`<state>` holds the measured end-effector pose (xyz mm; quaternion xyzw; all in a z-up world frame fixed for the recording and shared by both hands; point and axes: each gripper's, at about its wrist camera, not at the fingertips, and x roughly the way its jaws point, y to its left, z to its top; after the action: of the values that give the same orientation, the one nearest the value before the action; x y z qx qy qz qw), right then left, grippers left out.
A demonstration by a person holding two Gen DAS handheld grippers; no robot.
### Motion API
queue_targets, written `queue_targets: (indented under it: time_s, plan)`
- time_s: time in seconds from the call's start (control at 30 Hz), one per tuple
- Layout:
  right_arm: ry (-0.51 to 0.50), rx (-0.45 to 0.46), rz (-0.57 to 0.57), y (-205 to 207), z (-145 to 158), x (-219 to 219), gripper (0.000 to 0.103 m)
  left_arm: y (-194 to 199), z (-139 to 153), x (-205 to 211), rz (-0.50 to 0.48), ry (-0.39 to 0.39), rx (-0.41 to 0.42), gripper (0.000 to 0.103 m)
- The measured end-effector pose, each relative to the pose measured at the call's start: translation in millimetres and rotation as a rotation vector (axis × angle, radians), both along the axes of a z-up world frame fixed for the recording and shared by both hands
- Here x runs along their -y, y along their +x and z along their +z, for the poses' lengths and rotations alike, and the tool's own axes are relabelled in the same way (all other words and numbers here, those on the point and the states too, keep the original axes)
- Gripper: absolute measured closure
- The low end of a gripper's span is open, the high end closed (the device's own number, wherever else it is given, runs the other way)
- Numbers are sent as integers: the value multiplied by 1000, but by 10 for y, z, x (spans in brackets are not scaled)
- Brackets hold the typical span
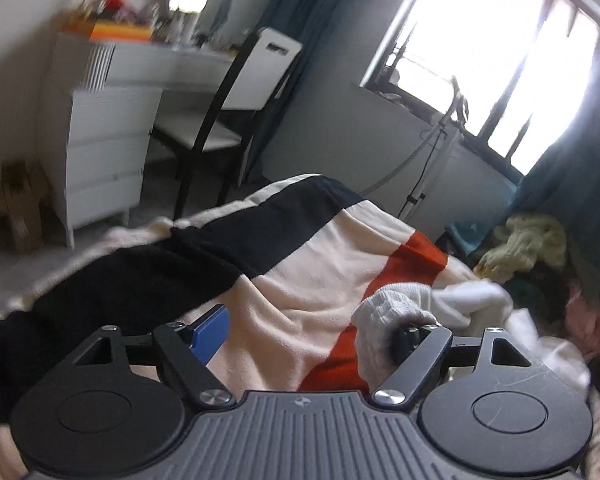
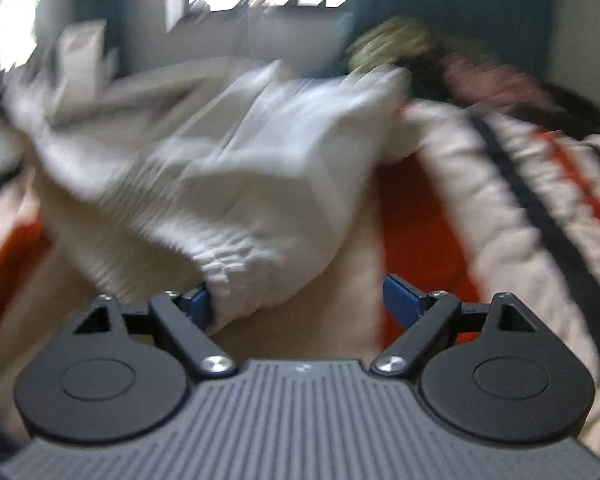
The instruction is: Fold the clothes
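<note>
A cream sweater with black and orange bands [image 1: 300,264] lies spread in front of my left gripper [image 1: 300,332], which is open above it; its blue left pad [image 1: 210,334] shows, and its right finger is hidden by a white ribbed cuff [image 1: 388,320]. In the blurred right wrist view, my right gripper [image 2: 300,300] is open over the same sweater [image 2: 512,200]. A white garment [image 2: 236,184] drapes across its left blue pad [image 2: 199,303]; the right pad [image 2: 402,300] is bare.
A heap of other clothes, yellow-green and pink [image 1: 528,248], lies at the right. A white dresser [image 1: 108,128] and a black-framed chair [image 1: 228,92] stand beyond the bed. A window [image 1: 500,48] with dark curtains is at the back right.
</note>
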<state>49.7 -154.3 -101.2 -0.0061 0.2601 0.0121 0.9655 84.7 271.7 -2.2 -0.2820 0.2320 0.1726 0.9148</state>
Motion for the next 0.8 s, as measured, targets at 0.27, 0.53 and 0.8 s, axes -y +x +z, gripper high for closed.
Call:
queue_targets:
  time_s: [0.27, 0.53, 0.8]
  plan:
    - [17, 101, 126, -76, 202, -37, 16, 127, -106, -62, -6, -37, -45, 21]
    - [280, -5, 405, -77, 279, -5, 16, -368, -189, -328, -87, -357, -67, 17]
    - [769, -206, 81, 223, -155, 650, 27, -305, -211, -367, -124, -435, -27, 10]
